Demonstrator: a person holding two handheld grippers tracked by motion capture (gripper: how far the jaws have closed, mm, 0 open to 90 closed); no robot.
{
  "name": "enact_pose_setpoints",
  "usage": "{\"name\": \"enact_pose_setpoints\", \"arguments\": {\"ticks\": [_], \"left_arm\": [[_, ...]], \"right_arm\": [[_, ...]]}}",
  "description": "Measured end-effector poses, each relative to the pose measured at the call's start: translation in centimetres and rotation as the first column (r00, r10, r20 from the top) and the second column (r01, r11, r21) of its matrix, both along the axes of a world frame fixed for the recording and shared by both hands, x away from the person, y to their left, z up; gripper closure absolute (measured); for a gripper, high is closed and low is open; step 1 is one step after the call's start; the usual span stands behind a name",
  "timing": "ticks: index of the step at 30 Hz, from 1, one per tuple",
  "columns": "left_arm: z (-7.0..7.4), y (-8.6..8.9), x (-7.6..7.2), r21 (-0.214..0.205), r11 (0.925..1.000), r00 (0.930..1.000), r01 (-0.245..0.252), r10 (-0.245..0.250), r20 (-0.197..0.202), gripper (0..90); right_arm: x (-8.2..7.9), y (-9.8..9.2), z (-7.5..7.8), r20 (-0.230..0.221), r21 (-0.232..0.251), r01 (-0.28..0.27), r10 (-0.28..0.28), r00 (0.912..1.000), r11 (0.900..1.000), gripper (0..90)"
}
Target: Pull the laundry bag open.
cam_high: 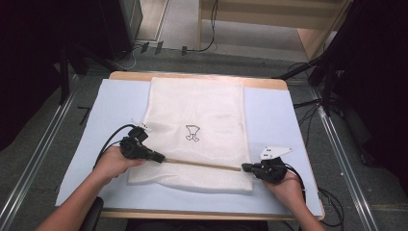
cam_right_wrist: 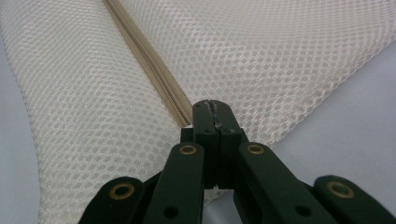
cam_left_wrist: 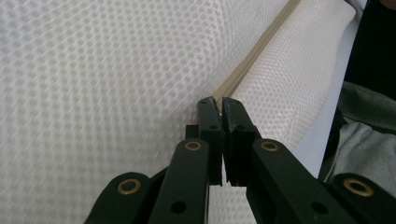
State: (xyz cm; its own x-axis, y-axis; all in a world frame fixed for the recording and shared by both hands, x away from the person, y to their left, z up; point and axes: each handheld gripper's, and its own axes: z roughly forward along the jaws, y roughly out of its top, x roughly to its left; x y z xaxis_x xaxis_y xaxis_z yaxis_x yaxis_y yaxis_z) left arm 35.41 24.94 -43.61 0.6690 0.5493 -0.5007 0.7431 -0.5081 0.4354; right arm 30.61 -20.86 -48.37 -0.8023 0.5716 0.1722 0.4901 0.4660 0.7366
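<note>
Pale blue sheeting covers the surface (cam_high: pixel 274 115), where a white mesh bag (cam_high: pixel 197 110) lies flat in the middle. At its near edge, the left tool (cam_high: pixel 161 158) is pinched tight on one end of the beige zipper (cam_high: pixel 202 164). The right tool (cam_high: pixel 244 167) is clamped on the zipper's opposite end.

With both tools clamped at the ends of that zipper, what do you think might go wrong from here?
1. The left tool pinches something small at the zipper; it may slip out.
2. The right tool anchors the other end; if it gives, the mesh bag may bunch instead of the zipper sliding.
3. The near edge already ripples, so mesh could catch in the teeth.
</note>
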Motion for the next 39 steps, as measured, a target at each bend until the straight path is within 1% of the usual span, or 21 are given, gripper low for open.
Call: {"name": "enact_pose_setpoints", "arguments": {"ticks": [3,6,9,11,14,15,16,17,19,20,21,22,25,26,28,31,32,34,36,37,39], "left_arm": [[0.0,1.5,-0.1,-0.002,0.9994,0.9994,-0.035,0.035,-0.001,89.0],[0.1,2.7,-0.4,0.006,0.9989,0.9989,-0.047,0.047,0.002,89.0],[0.2,4.2,-0.6,-0.013,0.9975,0.9975,-0.070,0.070,-0.004,89.0],[0.3,5.0,-0.9,-0.016,0.9953,0.9954,-0.096,0.096,0.000,89.0],[0.5,6.1,-1.3,-0.023,0.9939,0.9941,-0.108,0.108,0.009,89.0],[0.5,6.3,-1.5,-0.012,0.9919,0.9915,-0.127,0.127,0.027,89.0],[0.5,6.7,-1.5,-0.022,0.9898,0.9899,-0.141,0.141,0.015,89.0],[0.5,7.1,-1.7,-0.009,0.9882,0.9877,-0.153,0.153,0.030,89.0],[0.6,8.1,-1.9,0.003,0.9796,0.9791,-0.201,0.201,0.034,89.1],[0.5,8.8,-2.0,0.007,0.9734,0.9727,-0.229,0.229,0.039,89.1],[0.4,9.5,-2.2,-0.017,0.9675,0.9674,-0.252,0.253,0.017,89.0],[0.3,9.8,-2.3,-0.024,0.9655,0.9655,-0.259,0.260,0.018,89.0],[0.7,9.4,-2.5,-0.003,0.9664,0.9656,-0.257,0.257,0.039,89.0],[0.7,9.6,-2.5,-0.017,0.9660,0.9652,-0.258,0.259,0.040,89.0],[0.7,9.9,-2.6,-0.026,0.9636,0.9630,-0.266,0.267,0.038,89.0],[0.5,10.0,-2.8,-0.010,0.9654,0.9647,-0.260,0.261,0.038,89.0],[0.4,10.0,-2.8,-0.002,0.9657,0.9644,-0.260,0.259,0.052,89.0],[0.3,9.9,-2.7,0.005,0.9655,0.9646,-0.260,0.260,0.044,89.0],[0.3,9.8,-2.8,0.013,0.9669,0.9647,-0.255,0.253,0.071,88.9],[0.5,9.7,-2.9,0.011,0.9688,0.9640,-0.247,0.245,0.103,88.8],[0.8,9.5,-3.0,-0.021,0.9691,0.9627,-0.246,0.246,0.112,87.4]], "right_arm": [[0.1,-0.1,0.0,-0.005,0.005,-0.004,0.004,1.0000,1.0000,90.0],[0.1,-0.1,0.0,-0.004,0.005,-0.007,0.007,1.0000,1.0000,90.0],[0.1,-0.1,-0.1,-0.006,0.008,-0.009,0.009,0.9999,0.9999,90.0],[0.2,-0.1,0.0,-0.006,0.007,-0.010,0.010,0.9999,0.9999,90.0],[0.2,-0.1,0.0,-0.007,0.007,-0.010,0.010,0.9999,0.9999,90.0],[0.2,-0.1,0.0,-0.008,0.006,-0.012,0.012,0.9999,0.9999,90.0],[0.2,-0.1,0.0,-0.007,0.006,-0.012,0.012,0.9999,0.9999,90.0],[0.2,-0.1,0.0,-0.007,0.006,-0.013,0.013,0.9999,0.9999,90.0],[0.2,-0.2,0.0,-0.007,0.006,-0.013,0.013,0.9999,0.9999,90.0],[0.2,-0.2,0.0,-0.008,0.006,-0.015,0.015,0.9999,0.9999,90.0],[0.2,-0.2,0.0,-0.010,0.007,-0.014,0.014,0.9999,0.9999,90.0],[0.2,-0.2,0.0,-0.011,0.008,-0.015,0.015,0.9998,0.9999,90.0],[0.4,-0.2,0.0,-0.019,0.013,-0.020,0.020,0.9996,0.9997,90.0],[0.4,-0.2,0.0,-0.024,0.008,-0.019,0.019,0.9995,0.9998,90.0],[0.4,0.0,0.1,-0.008,-0.011,-0.029,0.029,0.9995,0.9995,90.0],[0.5,0.0,0.2,-0.019,-0.008,-0.029,0.029,0.9994,0.9995,90.0],[0.5,0.0,0.1,-0.020,-0.006,-0.031,0.031,0.9993,0.9995,90.0],[0.6,-0.1,0.1,-0.023,-0.002,-0.033,0.033,0.9992,0.9995,90.0],[0.6,-0.1,0.1,-0.024,-0.003,-0.034,0.033,0.9992,0.9994,90.0],[0.6,-0.1,0.2,-0.035,-0.002,-0.026,0.026,0.9991,0.9997,90.0],[0.5,0.1,0.5,-0.054,-0.018,-0.005,0.004,0.9985,0.9998,90.0]]}}
